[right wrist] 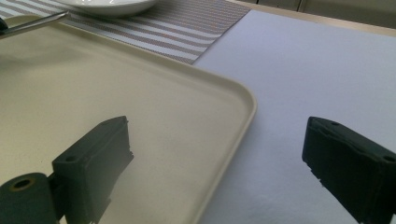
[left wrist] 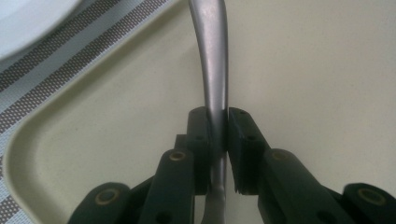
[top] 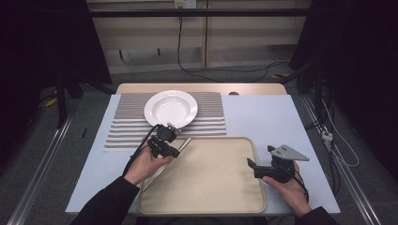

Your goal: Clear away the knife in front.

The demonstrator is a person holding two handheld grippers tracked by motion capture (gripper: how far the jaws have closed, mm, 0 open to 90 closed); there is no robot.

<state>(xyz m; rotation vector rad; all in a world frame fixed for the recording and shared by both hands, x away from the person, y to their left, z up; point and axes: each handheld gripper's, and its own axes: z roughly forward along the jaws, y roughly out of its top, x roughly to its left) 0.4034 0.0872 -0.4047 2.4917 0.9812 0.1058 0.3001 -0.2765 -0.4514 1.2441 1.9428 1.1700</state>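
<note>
Currently left gripper [left wrist: 218,140] clamped on metal utensil handle [left wrist: 214,60], held over tray [top: 206,197] near its 10 o'clock corner. Plate [top: 171,108] sits at 12 o'clock on striped mat [top: 126,126]. Right gripper [right wrist: 219,163] jaws apart, nothing between, straddling tray's right rim. Risk: narrow grip on smooth handle, so utensil could pivot or slip, clattering onto tray.

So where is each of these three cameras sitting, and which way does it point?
High view: above the person's side, looking forward and down on the table; both forearms, left claw, right claw.
Left gripper view: rides the left claw, looking along shut jaws gripping a metal utensil handle over the tray.
Right gripper view: rides the right claw, jaws open, straddling the tray's edge.
Shared: tray, white plate, striped mat.
</note>
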